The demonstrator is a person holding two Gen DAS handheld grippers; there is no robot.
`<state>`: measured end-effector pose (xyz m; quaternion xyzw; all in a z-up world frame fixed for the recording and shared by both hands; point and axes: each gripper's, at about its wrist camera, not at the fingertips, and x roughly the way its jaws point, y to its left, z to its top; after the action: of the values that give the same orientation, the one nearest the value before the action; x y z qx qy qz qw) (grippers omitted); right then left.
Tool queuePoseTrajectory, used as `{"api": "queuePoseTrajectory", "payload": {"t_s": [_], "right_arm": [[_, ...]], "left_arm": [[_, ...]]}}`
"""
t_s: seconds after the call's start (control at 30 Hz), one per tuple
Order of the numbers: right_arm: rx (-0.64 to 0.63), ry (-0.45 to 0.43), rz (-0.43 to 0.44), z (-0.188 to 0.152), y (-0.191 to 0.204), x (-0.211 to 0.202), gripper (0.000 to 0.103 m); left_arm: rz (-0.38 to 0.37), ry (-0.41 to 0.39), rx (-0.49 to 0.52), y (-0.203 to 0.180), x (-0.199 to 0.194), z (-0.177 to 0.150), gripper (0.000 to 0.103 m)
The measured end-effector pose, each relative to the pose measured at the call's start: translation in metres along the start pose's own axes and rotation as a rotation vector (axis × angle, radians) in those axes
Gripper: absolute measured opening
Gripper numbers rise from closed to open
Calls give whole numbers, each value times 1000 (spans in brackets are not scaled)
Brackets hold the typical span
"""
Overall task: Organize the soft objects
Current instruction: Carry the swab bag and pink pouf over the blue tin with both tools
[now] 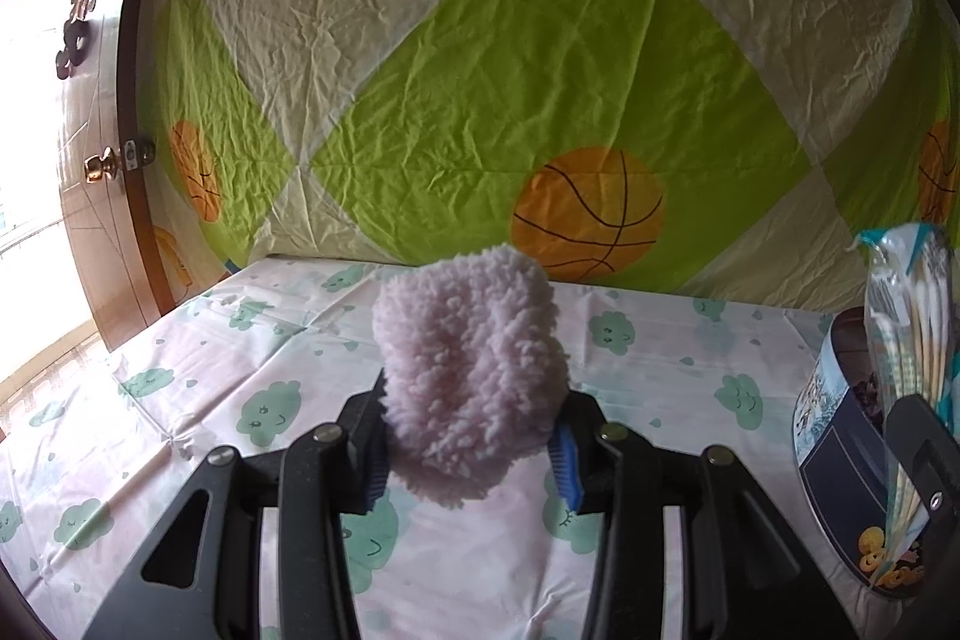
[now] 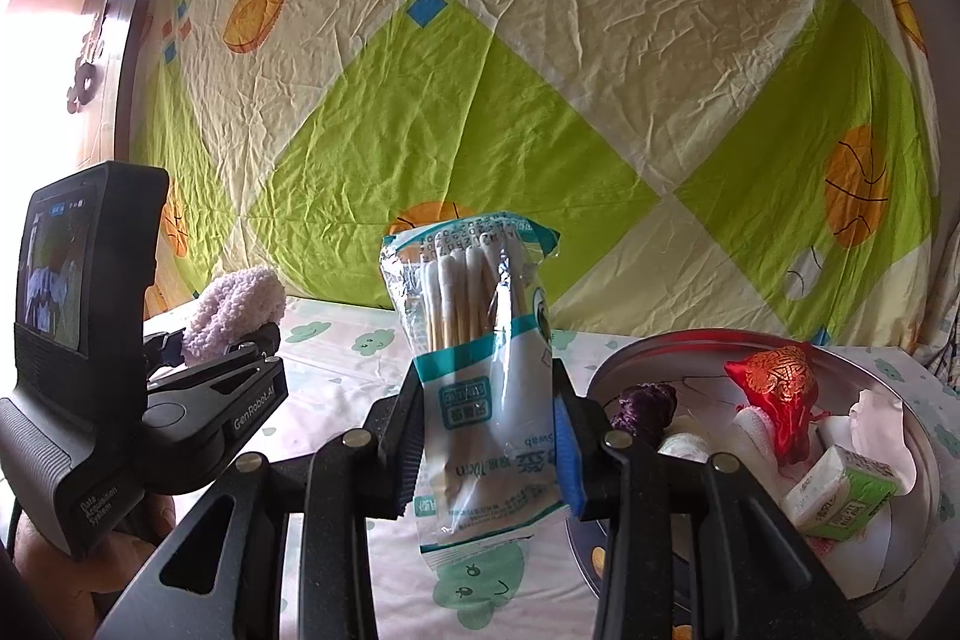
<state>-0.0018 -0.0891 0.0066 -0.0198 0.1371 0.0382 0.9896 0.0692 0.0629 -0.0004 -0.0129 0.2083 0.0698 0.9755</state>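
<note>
Backdrop: crumpled bedsheet [image 2: 540, 100] in lime green and cream, printed with orange basketballs, hangs behind a table covered in a pale cloth [image 1: 180, 400] with mint cloud faces.
Left gripper [image 1: 474, 436]: jaws at a narrow setting, pinching a fluffy lilac sock [image 1: 471, 370] at its lower part, above the cloth.
Sock direction: long axis runs up and away from the jaws, its rounded end highest; a short tail hangs below the pads.
Right gripper [image 2: 489, 436]: jaws narrow, clamped on a clear packet of cotton swabs [image 2: 480, 370] at about mid-height.
Packet direction: stands nearly upright, tipped slightly; the white cotton tips and wooden sticks show in the upper half, the sealed lower edge hangs below the jaws.
Round tin [image 2: 918, 436]: open on the table, just to the right of the right gripper. Inside lie a red and gold pouch [image 2: 774, 388], a purple knitted item [image 2: 645, 403], a green and white carton [image 2: 840, 496] and white pieces.
Key relation: the tin sits beside the right gripper, so the packet looks nearer to it; the left gripper and its sock are well off to the left, with the right gripper between them and the tin.
Likely next move: a judgement only, the packet swings right over the rim before the sock.
Person: part of a hand [image 2: 36, 550] shows under the left gripper's handle.
</note>
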Motion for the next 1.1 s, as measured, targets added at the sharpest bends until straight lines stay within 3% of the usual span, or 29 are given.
{"api": "queuePoseTrajectory", "payload": {"t_s": [1.1], "right_arm": [[-4, -29, -48, -6, -32, -36, 39]], "left_arm": [[-70, 9, 12, -38, -28, -13, 42]]}}
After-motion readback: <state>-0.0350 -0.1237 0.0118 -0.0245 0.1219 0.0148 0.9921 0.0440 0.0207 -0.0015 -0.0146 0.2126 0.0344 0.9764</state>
